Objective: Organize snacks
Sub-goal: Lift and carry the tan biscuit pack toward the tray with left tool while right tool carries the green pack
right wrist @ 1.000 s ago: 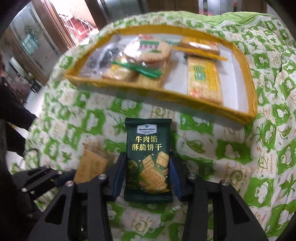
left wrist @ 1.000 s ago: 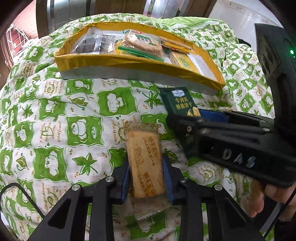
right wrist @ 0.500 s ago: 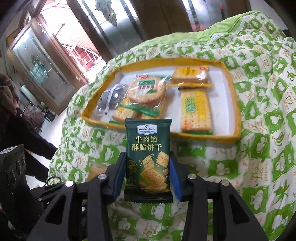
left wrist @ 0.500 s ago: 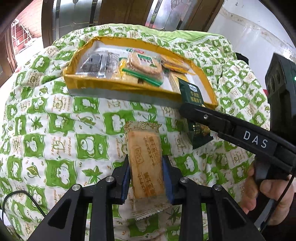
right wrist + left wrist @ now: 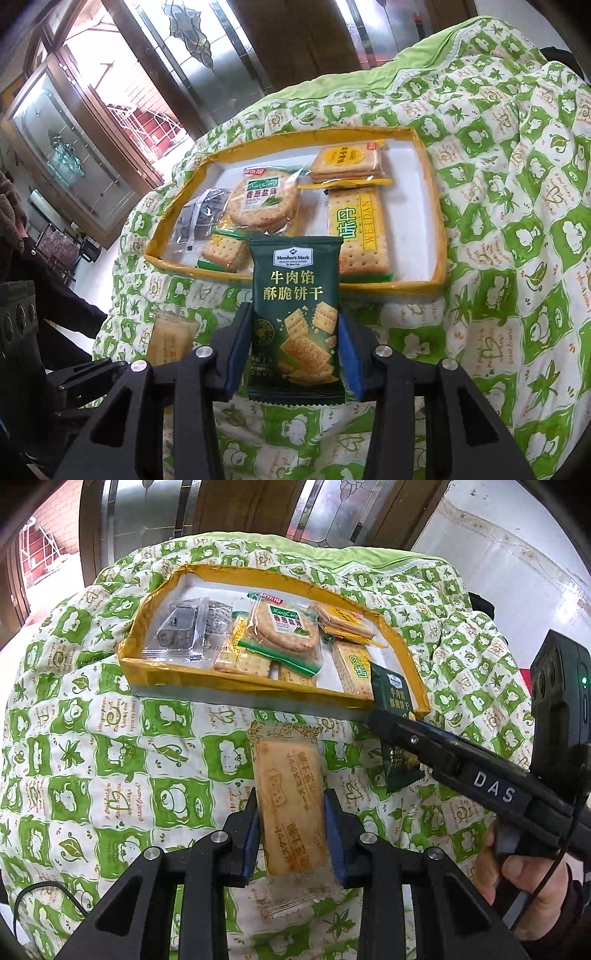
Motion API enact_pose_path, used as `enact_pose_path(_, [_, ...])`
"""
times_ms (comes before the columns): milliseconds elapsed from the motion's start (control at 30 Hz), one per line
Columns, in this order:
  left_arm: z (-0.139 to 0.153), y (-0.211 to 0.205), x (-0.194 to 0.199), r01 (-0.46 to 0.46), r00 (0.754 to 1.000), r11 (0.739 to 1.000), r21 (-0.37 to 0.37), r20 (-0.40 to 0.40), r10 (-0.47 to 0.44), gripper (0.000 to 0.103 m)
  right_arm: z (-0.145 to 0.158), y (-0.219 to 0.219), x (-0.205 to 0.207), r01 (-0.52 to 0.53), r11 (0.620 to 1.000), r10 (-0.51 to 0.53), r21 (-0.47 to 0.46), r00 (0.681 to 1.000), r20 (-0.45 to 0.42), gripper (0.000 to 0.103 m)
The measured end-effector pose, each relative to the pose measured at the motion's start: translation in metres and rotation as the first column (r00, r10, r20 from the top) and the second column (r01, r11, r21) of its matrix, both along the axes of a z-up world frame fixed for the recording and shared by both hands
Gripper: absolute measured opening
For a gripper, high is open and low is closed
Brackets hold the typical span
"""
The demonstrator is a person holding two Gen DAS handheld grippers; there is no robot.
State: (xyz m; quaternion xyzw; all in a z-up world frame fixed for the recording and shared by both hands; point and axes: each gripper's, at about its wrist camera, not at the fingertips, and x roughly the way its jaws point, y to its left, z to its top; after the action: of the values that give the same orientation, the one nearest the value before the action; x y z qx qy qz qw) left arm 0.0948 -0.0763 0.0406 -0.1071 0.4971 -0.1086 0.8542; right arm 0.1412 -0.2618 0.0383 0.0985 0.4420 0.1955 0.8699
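Observation:
My left gripper (image 5: pixel 291 834) is shut on a tan biscuit packet (image 5: pixel 290 805), held above the green-patterned quilt. My right gripper (image 5: pixel 293 354) is shut on a dark green cracker packet (image 5: pixel 295 317), lifted in front of the yellow-rimmed tray (image 5: pixel 439 221). In the left wrist view the right gripper (image 5: pixel 399 734) holds the green packet (image 5: pixel 393 692) at the near right corner of the tray (image 5: pixel 136 642). The tray holds several snack packets: a round cracker pack (image 5: pixel 284 627), a dark clear pack (image 5: pixel 184 626) and yellow cracker packs (image 5: pixel 358 229).
The green-and-white quilt (image 5: pixel 110 760) covers a mounded surface that slopes away on all sides. Glass and wooden doors (image 5: pixel 207 55) stand behind. A cable (image 5: pixel 40 890) lies at the lower left. A person's hand (image 5: pixel 524 871) holds the right gripper.
Both grippers have lifted their packets off the quilt and risen. The right gripper has carried the green packet forward to the tray's near right corner.

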Motion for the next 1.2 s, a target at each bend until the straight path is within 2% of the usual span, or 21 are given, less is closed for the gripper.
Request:
enact_pose_path(700, [0.004,0.000,0.004,0.014,1.000,1.000,0.010,0.009,-0.014,0.033,0.000,0.001,0.001,0.002,1.000,-0.002,-0.004,1.000,-0.002,0.043])
enact_pose_path(1200, [0.021,0.022,0.022,-0.033,0.999,0.999,0.020,0.038,0.032,0.033,0.002,-0.004,0.002,0.015,1.000,-0.015,0.004,1.000,0.001,0.043])
